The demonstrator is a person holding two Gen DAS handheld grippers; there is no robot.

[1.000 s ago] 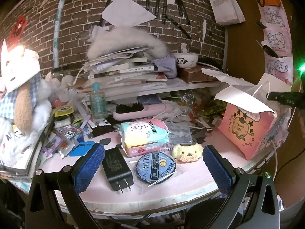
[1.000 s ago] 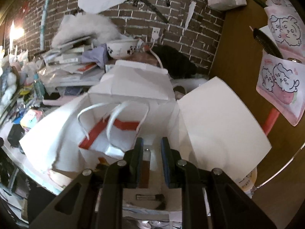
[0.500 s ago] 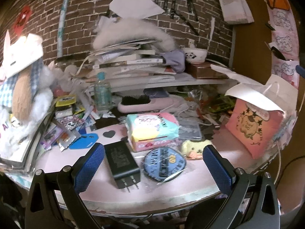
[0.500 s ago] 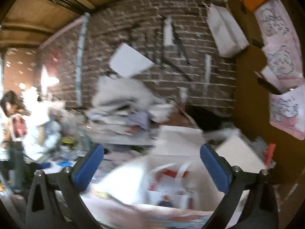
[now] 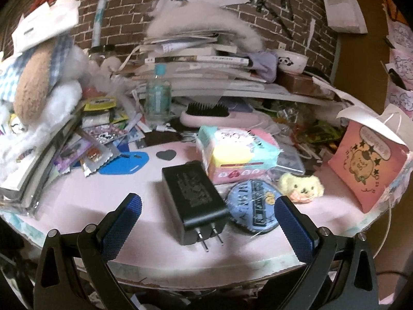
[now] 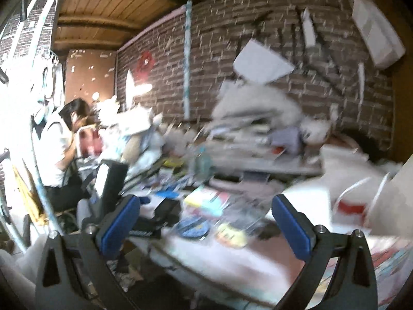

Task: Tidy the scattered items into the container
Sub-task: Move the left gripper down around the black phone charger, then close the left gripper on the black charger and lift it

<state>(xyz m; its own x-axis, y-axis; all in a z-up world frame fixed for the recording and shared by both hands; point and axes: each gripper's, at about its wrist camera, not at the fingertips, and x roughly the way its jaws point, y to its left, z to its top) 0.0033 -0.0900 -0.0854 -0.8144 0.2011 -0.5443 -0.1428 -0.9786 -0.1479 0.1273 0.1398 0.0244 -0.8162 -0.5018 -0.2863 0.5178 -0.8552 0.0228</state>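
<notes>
Left tool (image 5: 206,222) spread wide over black charger (image 5: 195,201), right tool (image 6: 204,222) spread wide, empty

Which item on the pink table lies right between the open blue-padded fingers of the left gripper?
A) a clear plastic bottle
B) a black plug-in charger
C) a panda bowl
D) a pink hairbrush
B: the black plug-in charger lies, prongs forward, between the left gripper's open jaws.

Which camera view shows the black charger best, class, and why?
The left wrist view: the charger lies sharp and whole on the pink table, prongs toward the camera, between the open left gripper's fingers. The right wrist view shows it only as a blurred dark block.
</notes>
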